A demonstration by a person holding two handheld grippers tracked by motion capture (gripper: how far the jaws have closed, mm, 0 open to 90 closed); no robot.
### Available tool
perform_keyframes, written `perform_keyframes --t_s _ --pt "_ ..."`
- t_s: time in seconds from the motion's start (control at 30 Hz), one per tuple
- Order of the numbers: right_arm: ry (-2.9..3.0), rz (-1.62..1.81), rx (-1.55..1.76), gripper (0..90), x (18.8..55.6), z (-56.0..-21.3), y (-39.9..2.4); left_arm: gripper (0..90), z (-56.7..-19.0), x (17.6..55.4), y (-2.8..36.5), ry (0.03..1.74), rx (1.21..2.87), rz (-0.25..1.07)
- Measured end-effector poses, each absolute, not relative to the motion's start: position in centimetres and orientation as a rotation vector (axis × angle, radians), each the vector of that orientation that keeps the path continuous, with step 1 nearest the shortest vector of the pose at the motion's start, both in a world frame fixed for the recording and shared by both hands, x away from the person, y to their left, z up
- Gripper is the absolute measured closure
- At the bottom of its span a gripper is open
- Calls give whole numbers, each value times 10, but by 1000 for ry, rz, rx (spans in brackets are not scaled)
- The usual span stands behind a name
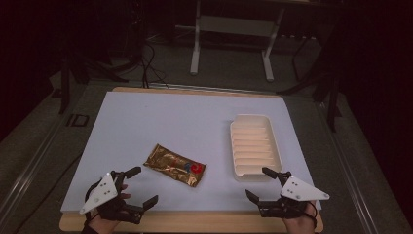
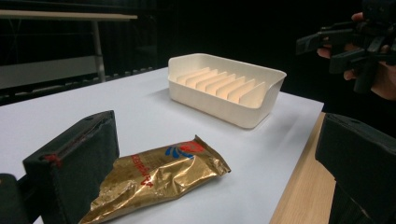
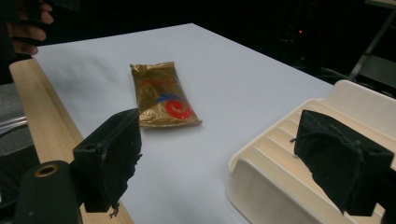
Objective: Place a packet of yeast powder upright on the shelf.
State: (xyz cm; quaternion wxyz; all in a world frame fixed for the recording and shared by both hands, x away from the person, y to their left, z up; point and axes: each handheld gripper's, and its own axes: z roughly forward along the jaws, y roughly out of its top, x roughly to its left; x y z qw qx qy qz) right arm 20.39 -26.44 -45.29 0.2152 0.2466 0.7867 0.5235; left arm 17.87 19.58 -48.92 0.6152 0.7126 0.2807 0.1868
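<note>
At the near edge of the worktop (image 1: 146,112), the left gripper (image 1: 137,189) is held at the left corner with its fingers (image 2: 74,163) spread wide apart and nothing between them. The right gripper (image 1: 265,184) is held at the near right corner, its fingers (image 3: 109,158) likewise wide apart and empty. A strip of bare wood is seen along the near edge, beyond the pale sheet that covers the worktop.

A little farther in, between the two grippers and slightly left of centre, a gold foil snack packet (image 1: 175,165) with a red and blue mark is laid flat on the sheet, set at a slant. It is touched by neither gripper.

To the right and farther back, a cream ribbed tray (image 1: 255,145) is placed near the right edge, its near end just beyond the right gripper's far finger. The packet and the tray are kept apart.

Beyond the worktop, a white table frame (image 1: 233,29) is seen on the dark floor.
</note>
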Motion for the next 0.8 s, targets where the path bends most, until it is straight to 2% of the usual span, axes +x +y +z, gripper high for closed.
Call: perform_keyframes --t_s 0.27,0.53,0.63,0.8 --pt "2153 1448 633 136 201 -449 -264 0 -491 179 196 630 1637 427" --pt "2194 1431 660 119 199 -445 -261 0 -490 179 195 640 1649 365" --pt "2207 1452 610 112 195 -443 -258 0 -483 177 190 641 1704 309" --pt "2197 1464 594 103 193 -441 -257 0 -474 175 184 611 1740 309"
